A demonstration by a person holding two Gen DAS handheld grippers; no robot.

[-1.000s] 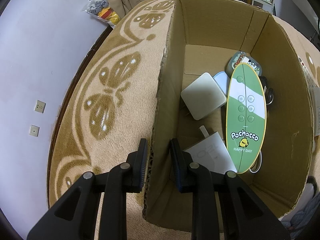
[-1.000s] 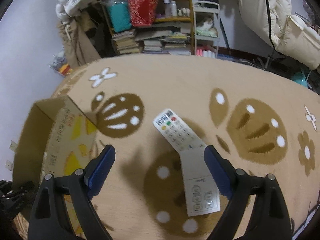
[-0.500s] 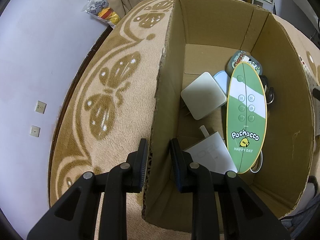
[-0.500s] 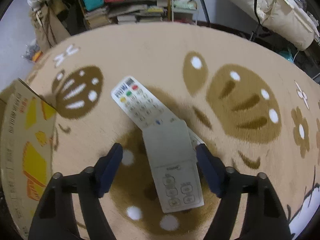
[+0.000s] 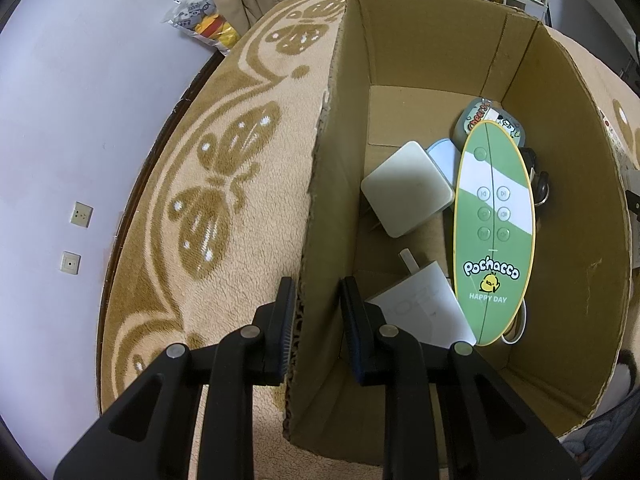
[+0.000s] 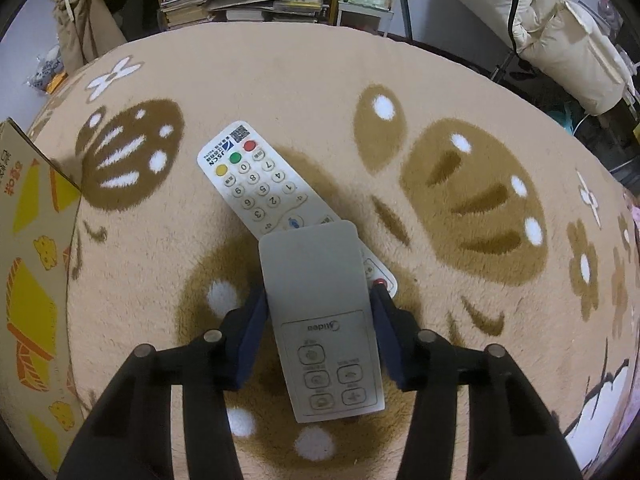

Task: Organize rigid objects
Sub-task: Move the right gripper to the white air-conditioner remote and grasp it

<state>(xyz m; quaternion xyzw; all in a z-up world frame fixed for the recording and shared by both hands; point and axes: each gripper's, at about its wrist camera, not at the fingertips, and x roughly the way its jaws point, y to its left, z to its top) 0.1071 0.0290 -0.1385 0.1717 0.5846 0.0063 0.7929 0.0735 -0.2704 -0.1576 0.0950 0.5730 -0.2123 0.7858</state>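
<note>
Between the two fingers of the right gripper [image 6: 318, 320] now lies the grey remote [image 6: 320, 312], while one second ago the same gripper was held higher and wide open, with both remotes still in front of it. The gripper has come down and its fingers have closed in, so that the blue pads [image 6: 250, 332] now touch, or almost touch, the two long sides of the grey remote; I judge the grasp is just being made and the lift has not started. Under the far end of this remote, ahead of the fingertips, the white remote [image 6: 256, 184] lies crosswise on the carpet [image 6: 460, 120]. To the left of this gripper stands the cardboard box [image 6: 28, 240]. The left gripper [image 5: 318, 312] has not moved: its fingers, only a little apart, stay astride the near wall of the cardboard box, the left finger against the cardboard. Beyond its right finger, inside the box, lie a green oval remote [image 5: 494, 224] and a white square adapter [image 5: 406, 194].
</note>
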